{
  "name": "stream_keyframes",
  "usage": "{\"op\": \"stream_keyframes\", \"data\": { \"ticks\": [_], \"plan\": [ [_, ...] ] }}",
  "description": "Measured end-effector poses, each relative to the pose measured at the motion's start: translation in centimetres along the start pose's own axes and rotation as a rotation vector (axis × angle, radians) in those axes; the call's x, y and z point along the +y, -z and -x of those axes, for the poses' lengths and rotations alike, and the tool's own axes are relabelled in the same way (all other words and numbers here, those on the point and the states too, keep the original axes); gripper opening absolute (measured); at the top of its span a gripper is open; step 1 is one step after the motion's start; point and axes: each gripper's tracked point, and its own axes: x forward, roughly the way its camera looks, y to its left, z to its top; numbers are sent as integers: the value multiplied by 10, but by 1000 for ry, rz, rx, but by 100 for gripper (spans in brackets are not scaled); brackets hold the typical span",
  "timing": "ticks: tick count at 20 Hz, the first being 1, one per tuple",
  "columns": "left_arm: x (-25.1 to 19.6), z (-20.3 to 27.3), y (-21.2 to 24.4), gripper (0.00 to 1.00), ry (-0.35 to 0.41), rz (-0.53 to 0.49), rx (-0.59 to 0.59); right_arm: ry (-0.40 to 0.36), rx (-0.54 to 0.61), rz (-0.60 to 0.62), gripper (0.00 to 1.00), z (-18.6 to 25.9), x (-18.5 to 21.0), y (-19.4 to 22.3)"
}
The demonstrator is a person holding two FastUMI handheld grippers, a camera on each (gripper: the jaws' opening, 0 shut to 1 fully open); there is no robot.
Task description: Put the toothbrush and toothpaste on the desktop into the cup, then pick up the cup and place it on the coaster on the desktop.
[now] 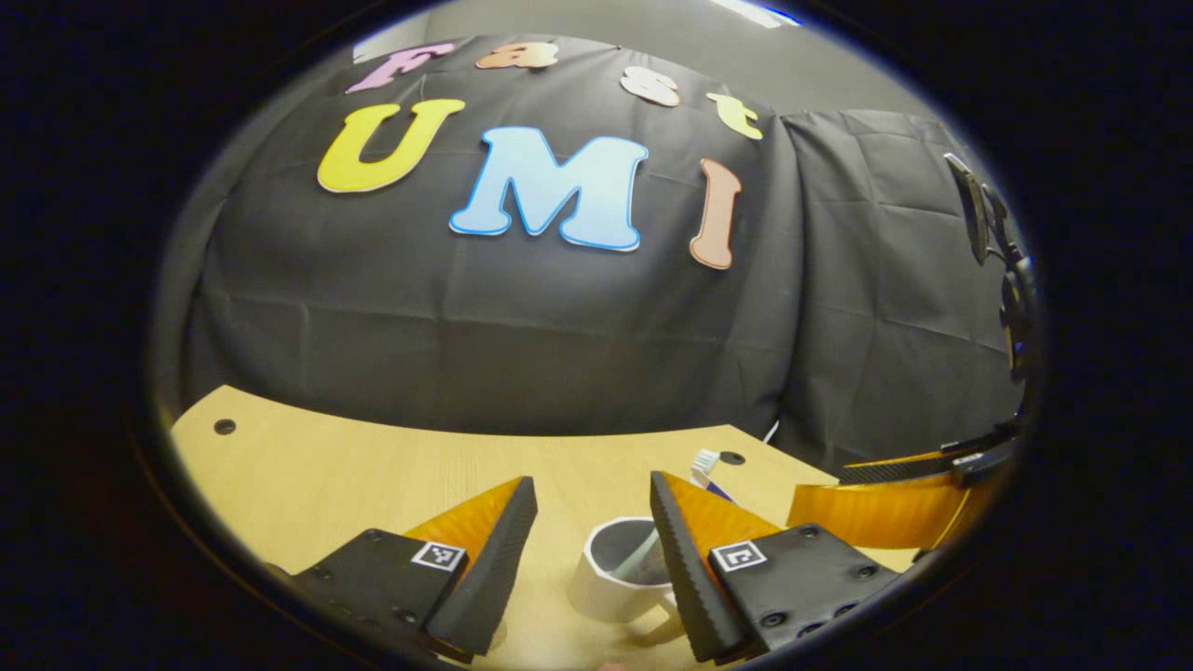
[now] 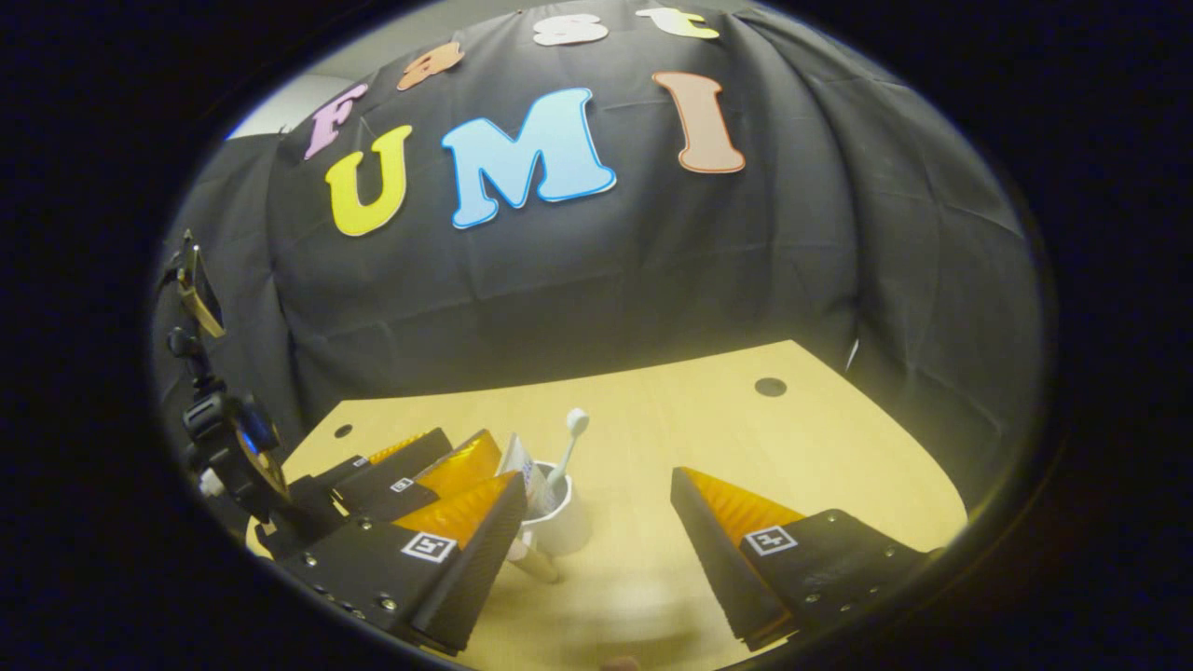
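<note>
Cup (image 2: pixel 559 522) on desk (image 2: pixel 746 438) holding toothbrush (image 2: pixel 567 452) and toothpaste (image 2: pixel 524 475), left gripper (image 1: pixel 593 545) spread around it, right gripper (image 2: pixel 596 536) spread, empty

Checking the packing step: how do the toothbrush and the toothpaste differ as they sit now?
The toothbrush is a thin stick leaning right, its bristle head well above the cup rim; the toothpaste is a flat, wider tube, pokes out less and sits on the left side. Both stand in the white cup, with neither claw touching them.
</note>
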Motion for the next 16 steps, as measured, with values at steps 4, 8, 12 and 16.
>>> {"op": "stream_keyframes", "data": {
  "ticks": [4, 8, 12, 16],
  "plan": [
    [7, 20, -16, 93, -24, -8, -22, -10, 28, -13, 96, -2, 6, 4],
    [18, 43, -25, 96, -61, -4, -28, -35, 68, -9, 96, -4, 18, 14],
    [31, 64, -27, 96, -100, 6, -21, -58, 140, 8, 96, -10, 32, 31],
    [43, 80, -29, 96, -135, 8, -15, -44, 262, 49, 96, -22, 40, 54]
  ]
}}
